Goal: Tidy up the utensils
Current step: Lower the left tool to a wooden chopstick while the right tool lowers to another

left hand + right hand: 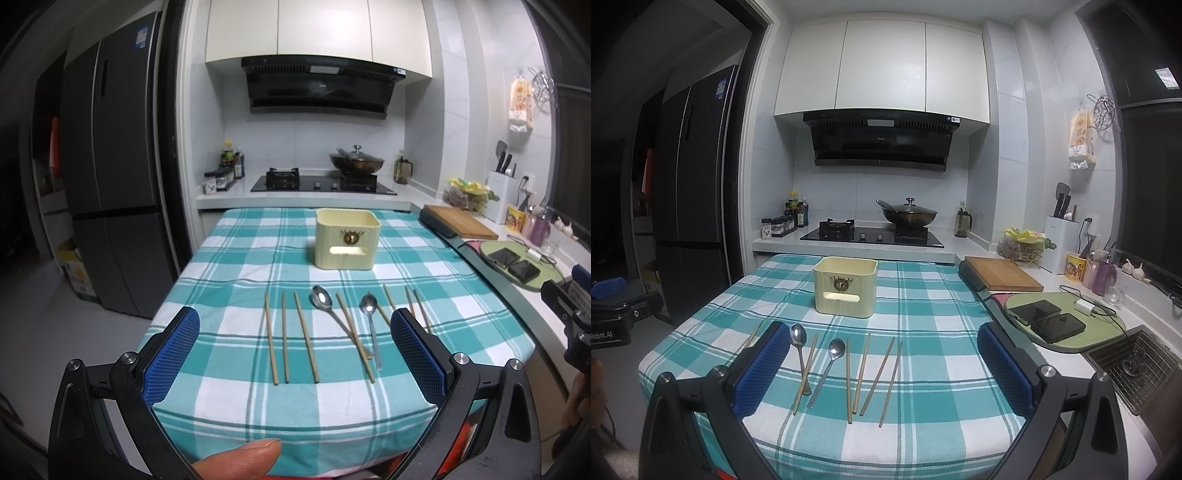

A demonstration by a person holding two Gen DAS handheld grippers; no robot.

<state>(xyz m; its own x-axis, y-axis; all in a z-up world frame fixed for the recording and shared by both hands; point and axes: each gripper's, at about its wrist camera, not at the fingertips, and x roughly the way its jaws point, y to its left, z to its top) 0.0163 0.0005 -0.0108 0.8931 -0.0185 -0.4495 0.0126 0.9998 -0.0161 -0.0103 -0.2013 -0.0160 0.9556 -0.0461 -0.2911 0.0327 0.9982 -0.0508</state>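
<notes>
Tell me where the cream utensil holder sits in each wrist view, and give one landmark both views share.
Left wrist view: the cream utensil holder stands upright right of centre, on the checked tablecloth behind the row of chopsticks and spoons.
Right wrist view: the holder stands left of centre on the same cloth, again behind the utensils.
Shared landmark: the lidded wok on the stove, directly behind the holder in both.

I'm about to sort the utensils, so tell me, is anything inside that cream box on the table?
The cream box is open-topped; only the far inner wall near the rim shows, and nothing pokes above it. Its front wall hides the bottom, so I cannot confirm it is empty.
</notes>
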